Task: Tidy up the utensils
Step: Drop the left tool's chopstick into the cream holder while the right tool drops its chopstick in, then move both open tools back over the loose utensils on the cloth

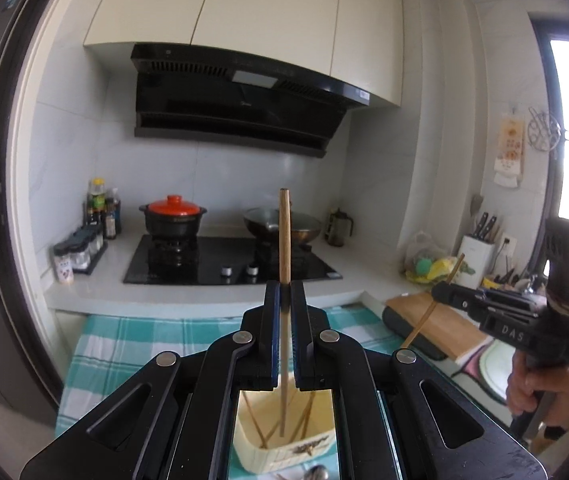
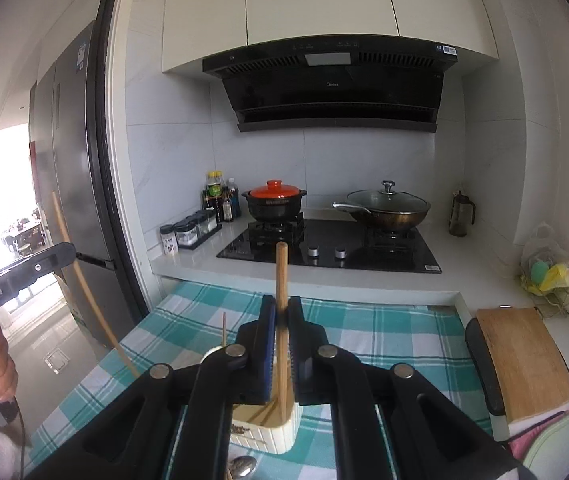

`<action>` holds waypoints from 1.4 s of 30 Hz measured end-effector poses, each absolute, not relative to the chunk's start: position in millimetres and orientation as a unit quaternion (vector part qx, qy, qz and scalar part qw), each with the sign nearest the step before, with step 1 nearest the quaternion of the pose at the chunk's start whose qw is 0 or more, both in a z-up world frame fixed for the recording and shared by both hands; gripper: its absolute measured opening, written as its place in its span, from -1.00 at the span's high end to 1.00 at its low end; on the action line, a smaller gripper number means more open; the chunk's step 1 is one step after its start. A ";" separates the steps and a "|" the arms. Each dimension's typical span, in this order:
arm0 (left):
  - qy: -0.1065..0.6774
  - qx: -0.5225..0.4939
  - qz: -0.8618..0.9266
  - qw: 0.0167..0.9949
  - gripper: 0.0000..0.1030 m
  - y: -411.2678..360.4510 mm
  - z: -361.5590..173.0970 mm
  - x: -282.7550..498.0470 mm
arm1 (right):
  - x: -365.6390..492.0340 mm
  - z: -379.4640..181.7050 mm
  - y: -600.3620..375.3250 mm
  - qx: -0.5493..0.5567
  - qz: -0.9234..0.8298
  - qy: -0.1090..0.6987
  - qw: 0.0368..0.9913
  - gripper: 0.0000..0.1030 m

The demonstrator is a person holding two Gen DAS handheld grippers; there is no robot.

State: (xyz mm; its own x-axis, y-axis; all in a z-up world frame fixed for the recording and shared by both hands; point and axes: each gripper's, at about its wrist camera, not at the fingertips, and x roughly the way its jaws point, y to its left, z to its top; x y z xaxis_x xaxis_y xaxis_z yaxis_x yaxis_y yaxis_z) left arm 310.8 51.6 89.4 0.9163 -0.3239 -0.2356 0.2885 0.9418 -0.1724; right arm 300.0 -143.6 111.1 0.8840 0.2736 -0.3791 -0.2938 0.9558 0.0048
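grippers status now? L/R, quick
Left gripper: closed on a chopstick, held above the holder.
Right gripper: closed on another chopstick.

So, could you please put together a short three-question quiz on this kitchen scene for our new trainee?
1. True or false: the left gripper is shut on a wooden chopstick.
2. What does the right gripper hold? A) a metal spoon B) a wooden chopstick C) nothing
3. Fill in: the cream rectangular utensil holder stands on the teal-and-white checked ____.

Key
1. True; its lower end hangs over the holder.
2. B; the jaws are closed on it.
3. Cloth.
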 end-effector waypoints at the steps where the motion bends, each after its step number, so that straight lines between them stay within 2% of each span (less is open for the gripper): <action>1: 0.130 -0.073 -0.149 0.977 0.94 49.2 85.2 320.5 | 305.5 107.2 -137.8 -0.031 0.146 0.186 0.971 0.87; 5: 0.155 -0.086 -0.124 0.976 0.94 38.8 55.9 358.2 | 329.5 79.2 -115.7 -0.057 0.144 0.194 0.969 0.87; 16: 0.330 -0.070 -0.120 0.934 0.92 4.7 -47.2 413.3 | 398.1 -25.0 -104.8 0.004 0.186 0.378 0.907 0.83; 17: 0.341 -0.069 -0.115 0.931 0.82 4.2 -51.4 411.4 | 399.7 -28.8 -106.3 0.012 0.183 0.388 0.903 0.82; 18: 0.349 -0.071 -0.117 0.927 0.52 3.4 -51.9 408.0 | 398.8 -31.0 -108.3 0.019 0.182 0.394 0.901 0.65; 19: 0.353 -0.074 -0.123 0.925 0.33 4.4 -51.8 402.4 | 396.8 -31.0 -110.5 0.026 0.181 0.397 0.900 0.51; 20: 0.353 -0.075 -0.126 0.924 -0.05 6.8 -50.2 394.9 | 392.6 -28.8 -113.7 0.033 0.181 0.395 0.900 0.23; 21: 0.351 -0.071 -0.126 0.925 -0.29 9.6 -48.3 385.1 | 387.7 -26.1 -116.8 0.037 0.183 0.390 0.902 0.15; 25: 0.366 -0.033 -0.139 0.920 -0.57 25.2 -56.4 331.7 | 347.1 -22.3 -138.4 -0.002 0.167 0.384 0.908 0.07; 27: 0.378 -0.012 -0.151 0.913 -0.70 33.3 -74.6 294.7 | 317.9 -35.4 -152.7 -0.038 0.157 0.395 0.904 -0.10; 33: 0.414 0.028 -0.145 0.898 -0.70 20.1 -152.1 193.2 | 217.6 -120.0 -204.4 -0.090 0.096 0.433 0.892 -0.11; 38: 0.440 0.045 -0.140 0.886 -0.70 -7.0 -188.1 174.1 | 182.3 -175.4 -241.9 -0.066 0.017 0.462 0.884 -0.11; 42: 0.441 0.085 -0.132 0.884 -0.72 -20.4 -204.3 172.8 | 173.8 -187.2 -259.8 -0.045 0.003 0.457 0.888 -0.11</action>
State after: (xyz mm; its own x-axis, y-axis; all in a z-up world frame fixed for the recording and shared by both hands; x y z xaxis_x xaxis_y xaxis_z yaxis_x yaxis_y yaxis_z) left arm 172.8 -20.4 -204.3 0.5765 -0.1584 -0.8016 0.3088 0.9505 0.0342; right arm 173.8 -259.8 -187.2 0.5814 -0.0364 -0.8128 -0.0463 0.9959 -0.0778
